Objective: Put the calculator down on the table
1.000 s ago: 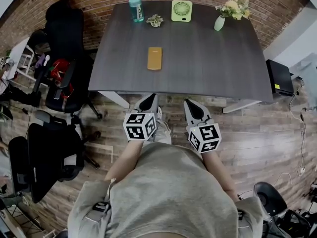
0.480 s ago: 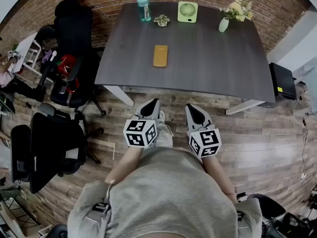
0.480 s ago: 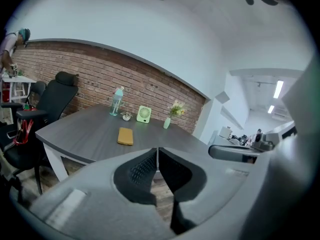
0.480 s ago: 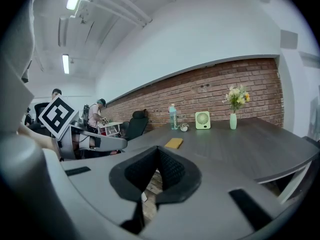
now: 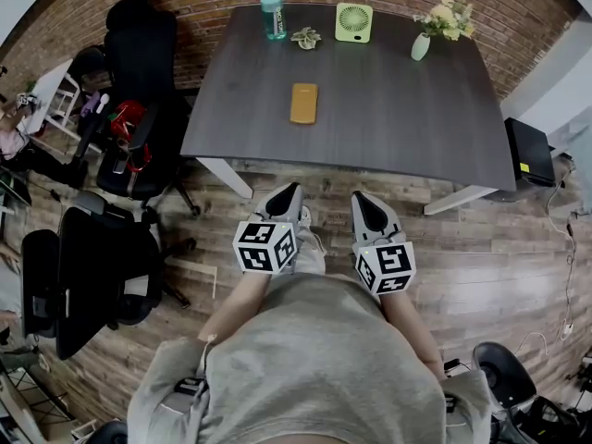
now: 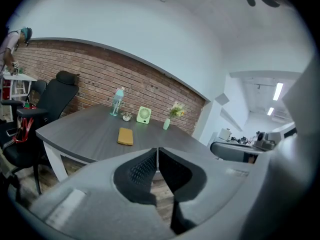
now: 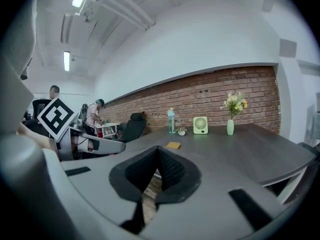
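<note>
The calculator, a flat orange-yellow slab, lies on the dark grey table, left of its middle. It also shows in the left gripper view as the calculator and, small, in the right gripper view as the calculator. My left gripper and right gripper hang side by side over the wooden floor, short of the table's front edge. Both point toward the table. The left gripper and the right gripper are shut, with nothing between the jaws.
Along the table's far edge stand a blue bottle, a small plant, a green fan and a vase of flowers. Black office chairs crowd the left side. A black box sits on the floor at the right.
Both grippers have slid slightly toward the person's body, away from the table's edge, and the head view has shifted a little. The calculator has stayed put and the jaws have stayed shut.
</note>
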`<move>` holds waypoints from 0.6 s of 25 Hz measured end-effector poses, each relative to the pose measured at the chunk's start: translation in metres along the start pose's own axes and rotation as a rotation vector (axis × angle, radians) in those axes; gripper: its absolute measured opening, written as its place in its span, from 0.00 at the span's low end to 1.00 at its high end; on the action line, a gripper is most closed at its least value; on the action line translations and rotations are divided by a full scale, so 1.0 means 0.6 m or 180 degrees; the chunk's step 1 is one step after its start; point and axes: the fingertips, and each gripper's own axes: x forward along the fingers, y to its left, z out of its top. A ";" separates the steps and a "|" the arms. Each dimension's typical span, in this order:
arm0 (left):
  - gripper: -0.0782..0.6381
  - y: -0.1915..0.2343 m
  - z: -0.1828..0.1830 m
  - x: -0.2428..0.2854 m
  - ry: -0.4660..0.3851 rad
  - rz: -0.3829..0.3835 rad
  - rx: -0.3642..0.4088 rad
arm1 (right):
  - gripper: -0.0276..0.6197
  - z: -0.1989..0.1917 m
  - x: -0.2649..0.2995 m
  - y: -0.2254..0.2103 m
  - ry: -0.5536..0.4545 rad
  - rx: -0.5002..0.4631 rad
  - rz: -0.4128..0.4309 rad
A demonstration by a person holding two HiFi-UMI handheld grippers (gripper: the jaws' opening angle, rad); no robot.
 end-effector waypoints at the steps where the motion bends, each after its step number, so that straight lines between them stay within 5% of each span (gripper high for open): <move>1: 0.15 0.001 0.001 0.000 -0.0002 0.0003 -0.0005 | 0.05 0.001 0.001 0.001 0.0000 -0.0005 0.0004; 15: 0.15 0.018 0.007 -0.001 -0.0029 0.0036 -0.0089 | 0.05 0.003 0.016 0.010 -0.0010 0.0034 0.0062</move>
